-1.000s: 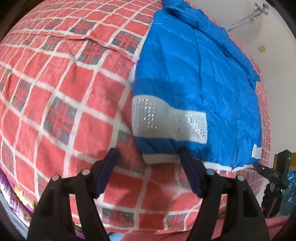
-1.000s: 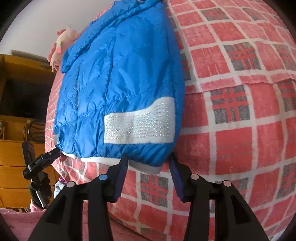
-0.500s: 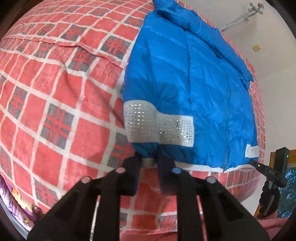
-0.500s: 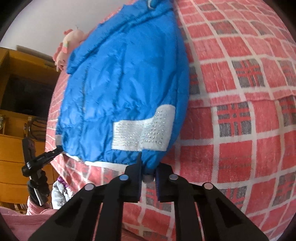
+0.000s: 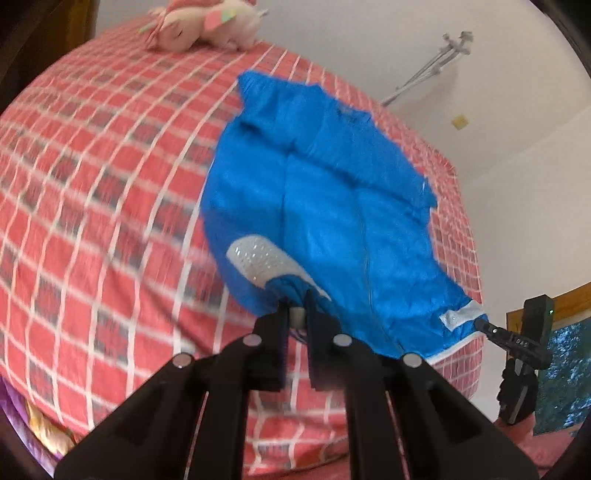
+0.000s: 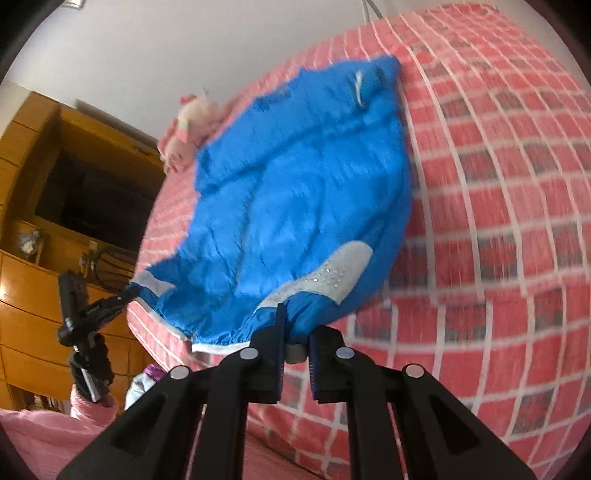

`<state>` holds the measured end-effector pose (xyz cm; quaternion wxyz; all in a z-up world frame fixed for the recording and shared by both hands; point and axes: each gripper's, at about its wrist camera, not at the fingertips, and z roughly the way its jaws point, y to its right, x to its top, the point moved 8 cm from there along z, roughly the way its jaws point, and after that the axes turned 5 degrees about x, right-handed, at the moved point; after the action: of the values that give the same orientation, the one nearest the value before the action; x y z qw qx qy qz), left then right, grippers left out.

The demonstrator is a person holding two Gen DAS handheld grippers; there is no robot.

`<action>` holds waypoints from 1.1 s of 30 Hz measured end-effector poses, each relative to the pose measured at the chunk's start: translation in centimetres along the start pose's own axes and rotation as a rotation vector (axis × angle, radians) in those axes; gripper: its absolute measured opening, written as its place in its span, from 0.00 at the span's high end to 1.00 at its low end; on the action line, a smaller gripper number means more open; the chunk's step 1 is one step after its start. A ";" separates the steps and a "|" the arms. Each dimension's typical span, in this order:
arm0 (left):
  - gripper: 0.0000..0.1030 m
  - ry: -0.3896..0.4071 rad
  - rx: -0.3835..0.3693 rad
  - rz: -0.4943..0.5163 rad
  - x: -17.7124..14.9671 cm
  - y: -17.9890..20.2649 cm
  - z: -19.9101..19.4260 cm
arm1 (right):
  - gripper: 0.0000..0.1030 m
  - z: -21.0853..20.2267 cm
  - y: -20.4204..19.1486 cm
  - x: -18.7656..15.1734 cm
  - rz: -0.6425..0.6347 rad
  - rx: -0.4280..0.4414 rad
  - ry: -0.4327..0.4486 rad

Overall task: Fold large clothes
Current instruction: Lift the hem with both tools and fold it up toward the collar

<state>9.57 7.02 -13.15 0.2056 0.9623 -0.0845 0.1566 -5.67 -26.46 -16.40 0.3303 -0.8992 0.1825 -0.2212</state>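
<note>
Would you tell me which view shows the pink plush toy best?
The left wrist view: the pink plush toy lies whole and unobstructed on the bedspread. In the right wrist view the blue jacket hides part of the toy, which is blurred.

Soft, even daylight fills both views, with no hard shadows. Motion blur smears the red checked bedspread [image 5: 110, 206] left of the left gripper's fingers [image 5: 273, 354], and right of the right gripper's fingers [image 6: 328, 365] in the other view. The shiny blue padded jacket [image 6: 303, 206] beyond them shows pale sheen and soft edges. Fisheye distortion bulges the bed; black vignetting rims the corners.
</note>
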 end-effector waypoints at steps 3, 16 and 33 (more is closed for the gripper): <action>0.94 0.027 0.011 0.018 2.6 0.7 0.7 | 0.90 -0.3 -0.5 2.8 -0.006 0.016 0.014; 0.94 0.041 -0.020 -0.008 16.1 1.0 7.7 | 0.91 4.4 1.9 17.0 0.028 -0.033 0.001; 0.93 -0.022 0.092 0.035 26.1 1.3 18.4 | 0.90 12.2 8.6 26.2 0.165 -0.089 -0.061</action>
<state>38.63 -4.50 -19.83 0.1573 0.9708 -0.0961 0.1532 20.98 -38.75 -23.29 0.3127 -0.9013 0.2554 -0.1573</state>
